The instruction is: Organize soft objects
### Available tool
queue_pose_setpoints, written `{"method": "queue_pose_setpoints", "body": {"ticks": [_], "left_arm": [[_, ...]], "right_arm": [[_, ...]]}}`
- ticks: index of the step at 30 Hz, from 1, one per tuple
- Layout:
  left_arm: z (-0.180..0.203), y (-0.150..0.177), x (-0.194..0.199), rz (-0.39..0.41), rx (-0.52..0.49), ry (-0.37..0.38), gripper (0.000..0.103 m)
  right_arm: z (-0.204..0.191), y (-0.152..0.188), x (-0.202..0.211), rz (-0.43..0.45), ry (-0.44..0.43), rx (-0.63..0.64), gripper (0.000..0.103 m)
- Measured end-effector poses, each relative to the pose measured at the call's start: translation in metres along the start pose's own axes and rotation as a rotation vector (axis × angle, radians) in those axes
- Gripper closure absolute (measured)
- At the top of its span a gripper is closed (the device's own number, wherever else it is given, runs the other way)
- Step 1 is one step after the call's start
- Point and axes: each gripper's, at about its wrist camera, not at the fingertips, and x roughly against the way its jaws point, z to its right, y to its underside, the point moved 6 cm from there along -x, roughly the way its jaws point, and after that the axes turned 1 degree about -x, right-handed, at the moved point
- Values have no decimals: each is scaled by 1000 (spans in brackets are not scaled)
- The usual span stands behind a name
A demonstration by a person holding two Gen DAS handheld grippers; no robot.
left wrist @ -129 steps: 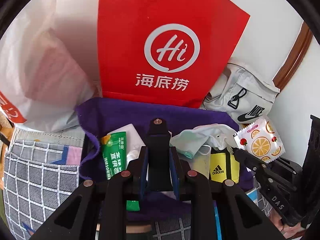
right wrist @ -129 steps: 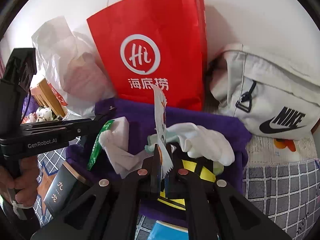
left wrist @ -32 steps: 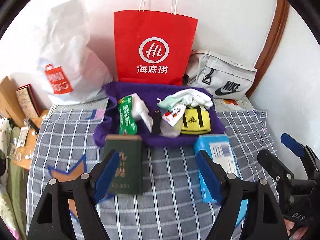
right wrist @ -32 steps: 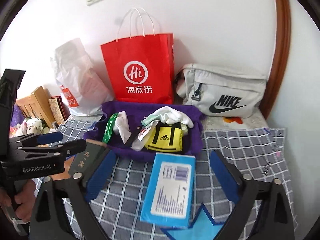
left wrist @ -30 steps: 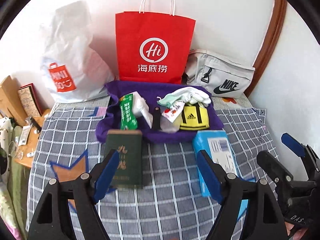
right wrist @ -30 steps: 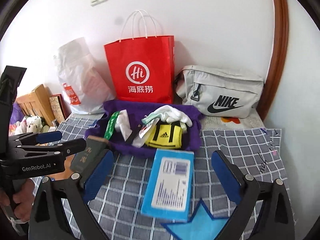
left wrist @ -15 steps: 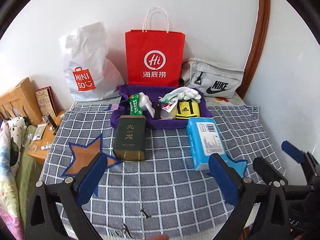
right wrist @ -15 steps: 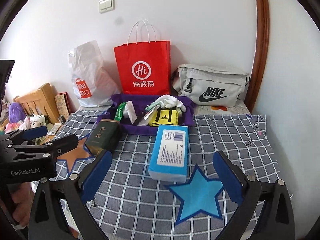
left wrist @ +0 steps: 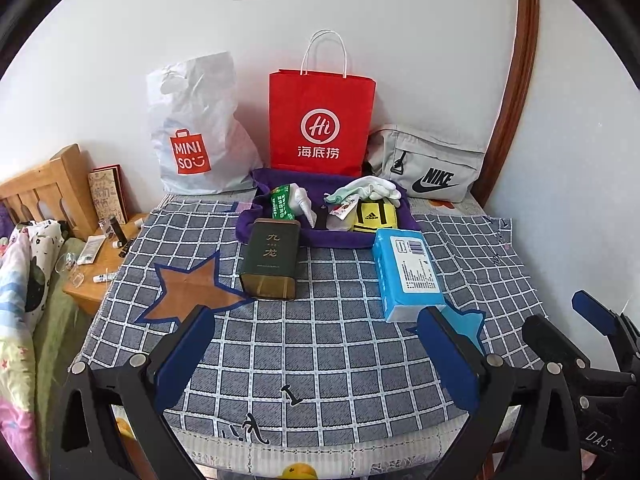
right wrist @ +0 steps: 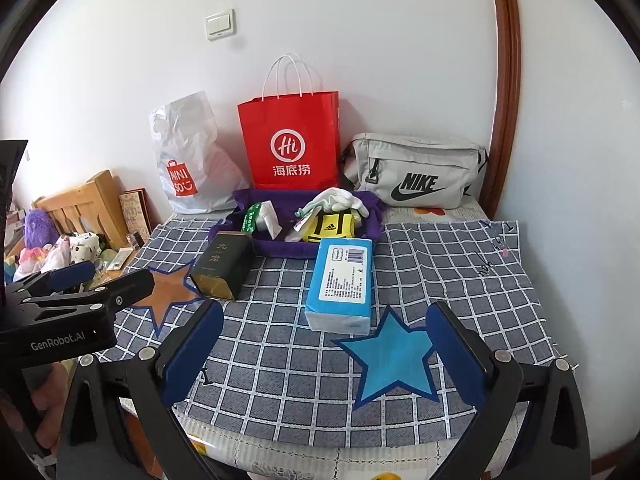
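- Left wrist view: left gripper (left wrist: 320, 344) jaws wide apart, having just been opening, nothing between them; it hangs over the near edge of the checked cloth (left wrist: 328, 352)
- Soft things sit heaped in the purple fabric tray (left wrist: 280, 180) at the far side, in front of the red paper bag (left wrist: 322, 120): white gloves (left wrist: 374, 190), yellow pouch (left wrist: 374, 216), green sachet (left wrist: 282, 204) (all likely light, limp, easily bunched)
- Right wrist view: right gripper (right wrist: 324, 350) also spread wide and empty, well back from the tray
- Blue tissue pack (right wrist: 342, 280) lies near, just in front of the tray; squashy, film likely slippery, so pinch across its short sides
- Dark green tin (right wrist: 224, 264) beside it looks rigid, not soft
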Motion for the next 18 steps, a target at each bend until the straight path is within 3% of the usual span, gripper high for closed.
{"method": "queue_pose_setpoints", "body": {"ticks": [18], "left_arm": [[0, 6, 13, 12, 2, 15, 1]], "right_arm": [[1, 3, 7, 10, -3, -8, 3]]}}
